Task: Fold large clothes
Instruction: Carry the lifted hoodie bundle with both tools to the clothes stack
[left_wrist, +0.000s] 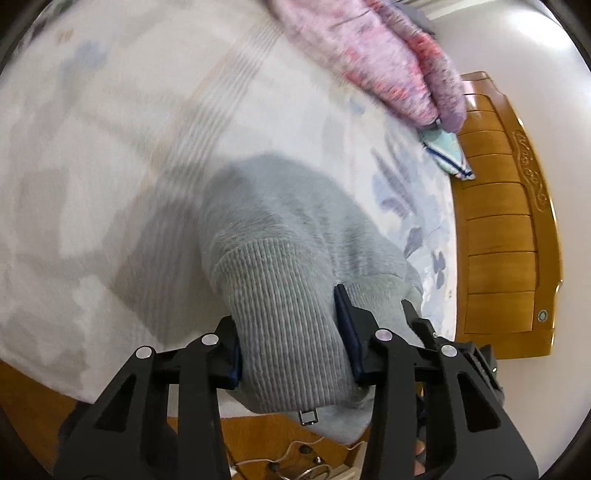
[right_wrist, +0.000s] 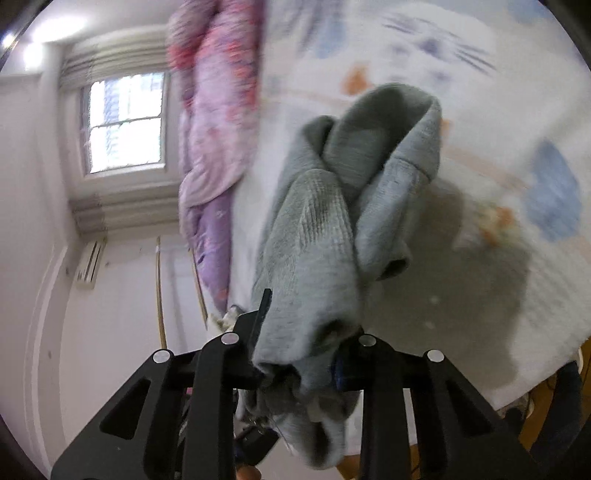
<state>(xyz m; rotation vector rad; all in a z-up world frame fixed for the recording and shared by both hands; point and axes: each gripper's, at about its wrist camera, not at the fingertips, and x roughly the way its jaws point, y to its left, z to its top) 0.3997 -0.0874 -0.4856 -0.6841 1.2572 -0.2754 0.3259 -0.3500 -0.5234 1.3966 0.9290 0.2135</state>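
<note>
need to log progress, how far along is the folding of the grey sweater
Early stage. Done: the grey sweater is picked up. In hand: the left hand-held gripper clamps its ribbed band, and the right hand-held gripper holds another bunched part above the bed sheet. Left: spreading it flat and making every fold.

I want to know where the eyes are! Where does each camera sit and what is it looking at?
Left wrist: on the left gripper, facing the patterned white bedsheet and carved wooden headboard; black fingers show.
Right wrist: on the right gripper, tilted toward a bright window; black fingers show.
Shared: fuzzy grey knit sweater, pink-purple quilt.
</note>
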